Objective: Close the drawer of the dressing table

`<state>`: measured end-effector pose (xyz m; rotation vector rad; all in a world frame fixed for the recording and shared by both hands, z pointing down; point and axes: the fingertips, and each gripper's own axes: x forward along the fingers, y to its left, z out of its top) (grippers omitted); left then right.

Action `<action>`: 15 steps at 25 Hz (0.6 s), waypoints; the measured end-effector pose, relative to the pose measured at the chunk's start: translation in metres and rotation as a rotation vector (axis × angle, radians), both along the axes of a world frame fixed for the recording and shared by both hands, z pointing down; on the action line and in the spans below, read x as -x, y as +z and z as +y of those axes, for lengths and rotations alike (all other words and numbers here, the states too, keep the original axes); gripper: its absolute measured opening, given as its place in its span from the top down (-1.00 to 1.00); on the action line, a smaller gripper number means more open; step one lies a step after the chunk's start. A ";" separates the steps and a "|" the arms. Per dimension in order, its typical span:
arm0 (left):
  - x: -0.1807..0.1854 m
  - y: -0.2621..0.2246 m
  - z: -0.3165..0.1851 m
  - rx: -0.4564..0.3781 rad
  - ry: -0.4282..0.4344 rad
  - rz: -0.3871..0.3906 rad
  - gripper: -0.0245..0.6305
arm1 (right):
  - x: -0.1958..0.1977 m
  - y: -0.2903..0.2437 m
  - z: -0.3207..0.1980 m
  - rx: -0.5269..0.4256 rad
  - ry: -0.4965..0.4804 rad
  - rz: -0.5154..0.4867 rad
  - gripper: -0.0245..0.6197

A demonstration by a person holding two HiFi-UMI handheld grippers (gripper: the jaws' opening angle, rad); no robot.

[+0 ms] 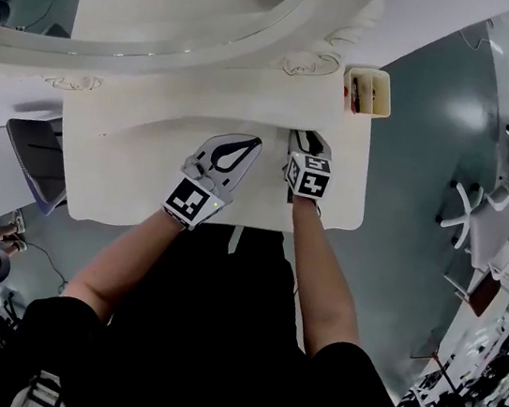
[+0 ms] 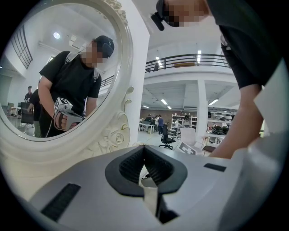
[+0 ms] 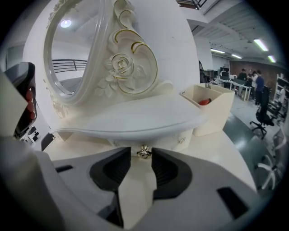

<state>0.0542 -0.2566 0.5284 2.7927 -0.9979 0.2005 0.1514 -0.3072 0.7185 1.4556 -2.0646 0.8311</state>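
The cream dressing table point(image 1: 145, 177) fills the head view, with its oval mirror point(image 1: 170, 5) at the back. My right gripper point(image 1: 309, 142) reaches under the curved upper shelf point(image 3: 135, 119) to the small drawer front point(image 3: 180, 140). Its brass knob point(image 3: 144, 152) sits between the tips of my right gripper point(image 3: 141, 155), whose jaws stand apart with a slim gap on each side of the knob. The drawer front looks flush under the shelf. My left gripper point(image 1: 252, 141) hovers over the tabletop beside it, tips together and empty. In the left gripper view, my left gripper point(image 2: 144, 149) faces the mirror frame point(image 2: 115, 135).
A cream organiser box point(image 1: 367, 91) stands at the table's back right corner, with a red item point(image 3: 204, 102) inside. A grey chair point(image 1: 38, 161) is at the table's left side. Office chairs point(image 1: 467, 206) stand on the floor to the right.
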 end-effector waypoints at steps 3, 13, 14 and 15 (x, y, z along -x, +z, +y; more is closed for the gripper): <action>-0.003 -0.002 0.001 0.004 0.009 -0.004 0.94 | -0.003 -0.003 0.010 0.008 -0.005 -0.001 0.52; -0.012 -0.023 0.001 -0.022 0.023 -0.006 0.94 | -0.021 -0.056 0.037 -0.075 -0.013 -0.078 0.53; -0.013 -0.027 0.001 -0.026 0.023 -0.006 0.94 | -0.022 -0.067 0.037 -0.095 -0.020 -0.092 0.52; -0.014 -0.031 0.001 -0.029 0.023 -0.005 0.94 | -0.021 -0.079 0.037 -0.115 -0.027 -0.103 0.53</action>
